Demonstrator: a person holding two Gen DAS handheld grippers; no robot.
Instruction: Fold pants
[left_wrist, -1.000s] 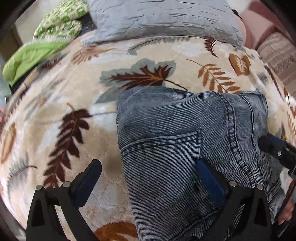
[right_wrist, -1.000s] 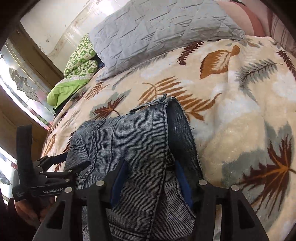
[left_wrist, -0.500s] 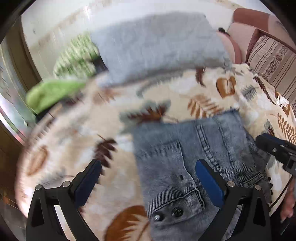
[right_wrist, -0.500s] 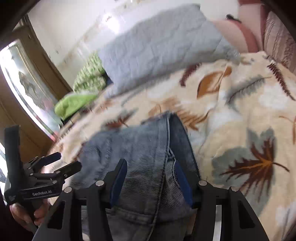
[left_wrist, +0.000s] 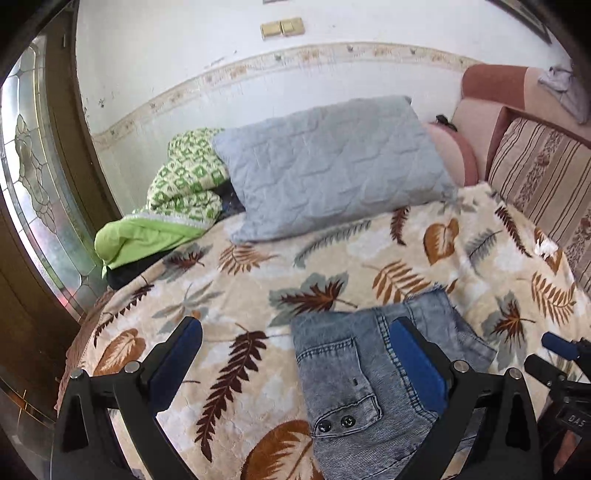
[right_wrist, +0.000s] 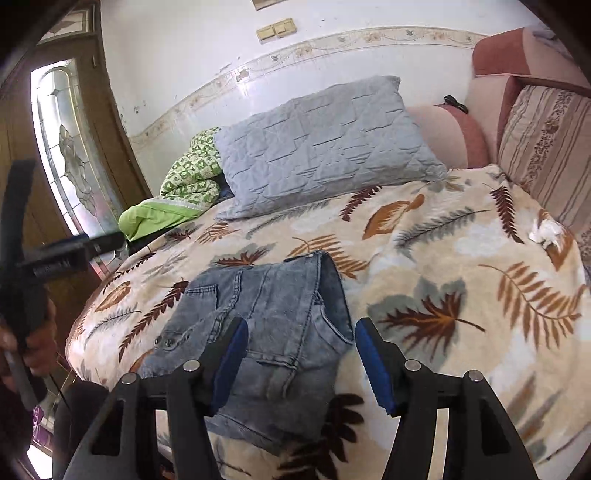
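Observation:
The folded blue jeans (left_wrist: 332, 376) lie in a compact stack on the leaf-patterned blanket (left_wrist: 258, 288), pocket and two buttons facing up. My left gripper (left_wrist: 295, 350) hovers above their left edge, open wide, with nothing pressed by its blue pads. In the right wrist view the jeans (right_wrist: 273, 295) sit near the bed's front edge. My right gripper (right_wrist: 301, 362) hangs over them with its jaws opening; the denim shows between the fingers but below them, and the pads do not touch it. The left gripper (right_wrist: 55, 254) and the hand holding it appear at that view's left edge.
A grey quilted pillow (left_wrist: 332, 166) and a green patterned quilt (left_wrist: 184, 188) lie at the back of the bed against the wall. A striped cushion (left_wrist: 546, 177) lines the right side. A glass-panelled wooden door (left_wrist: 37, 184) stands left. A white scrap (right_wrist: 546, 229) lies far right.
Both grippers have risen and drawn back from the jeans, so more of the bed and wall shows. The right jaws, earlier astride the denim fold, have widened and left it.

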